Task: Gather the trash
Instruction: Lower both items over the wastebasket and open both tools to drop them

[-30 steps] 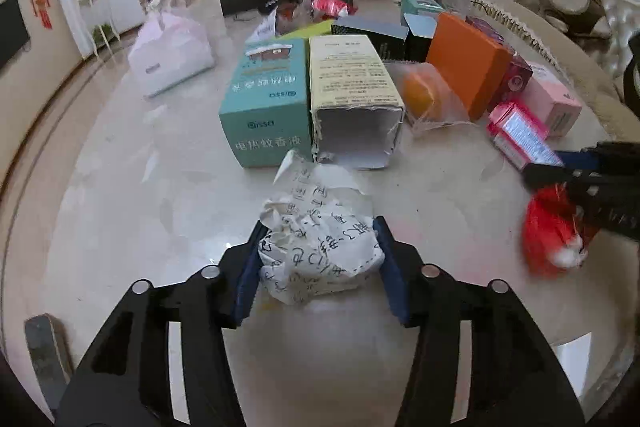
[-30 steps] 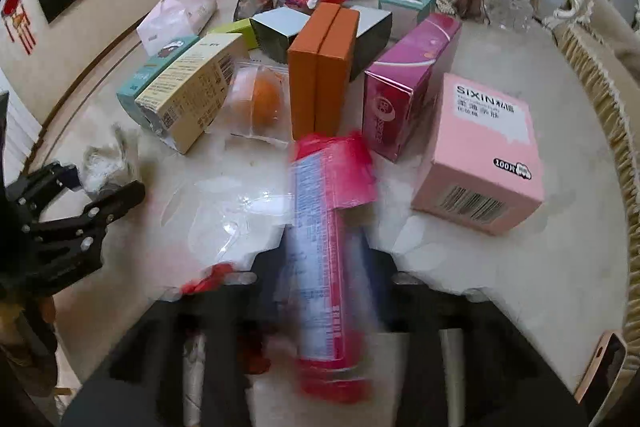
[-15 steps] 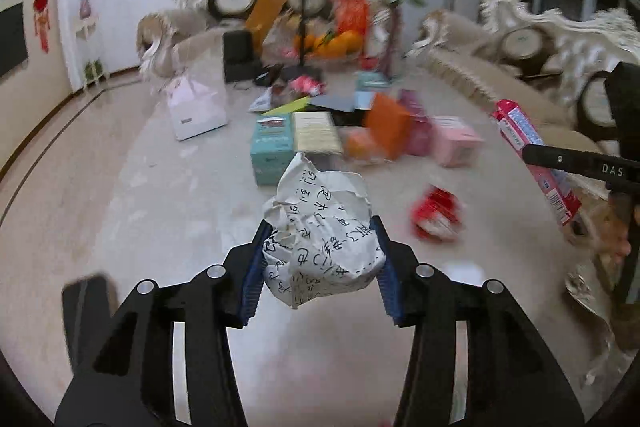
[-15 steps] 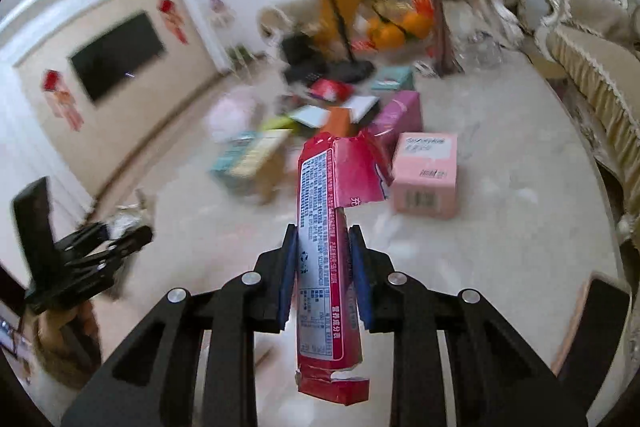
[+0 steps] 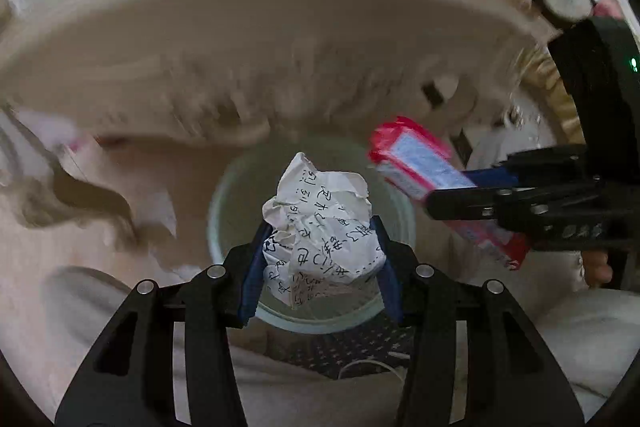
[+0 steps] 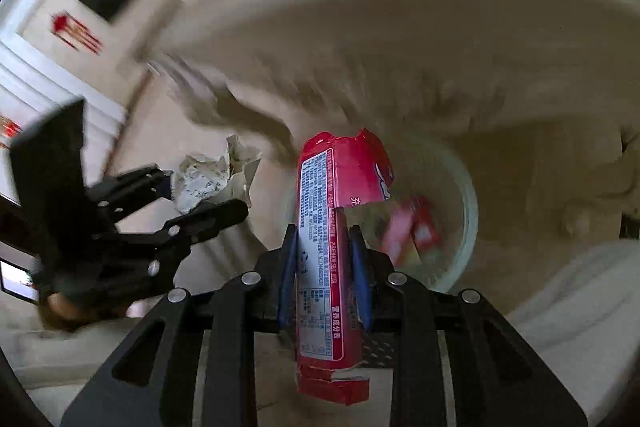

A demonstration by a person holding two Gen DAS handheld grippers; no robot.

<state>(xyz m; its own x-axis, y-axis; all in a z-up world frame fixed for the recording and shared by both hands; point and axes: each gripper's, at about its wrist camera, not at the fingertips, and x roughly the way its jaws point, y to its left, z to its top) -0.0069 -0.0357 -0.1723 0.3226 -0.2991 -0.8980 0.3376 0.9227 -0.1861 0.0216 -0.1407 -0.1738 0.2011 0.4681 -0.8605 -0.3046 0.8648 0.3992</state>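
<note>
Both loads have left the bench: my left gripper [image 5: 320, 247] clamps the crumpled paper [image 5: 320, 227] over the bin [image 5: 224, 187], my right gripper [image 6: 324, 251] pinches the red wrapper [image 6: 320, 247] beside it; release comes next.

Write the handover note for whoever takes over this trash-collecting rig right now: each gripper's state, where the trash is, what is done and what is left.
Left gripper: shut on the crumpled written paper, above the round bin.
Right gripper: shut on the red wrapper, over the bin's rim.
Done: both pieces are in hand at the bin; some red packaging already lies inside.
Left: open both grippers so the pieces drop in, then look for more trash; the tabletop is out of view here.
</note>
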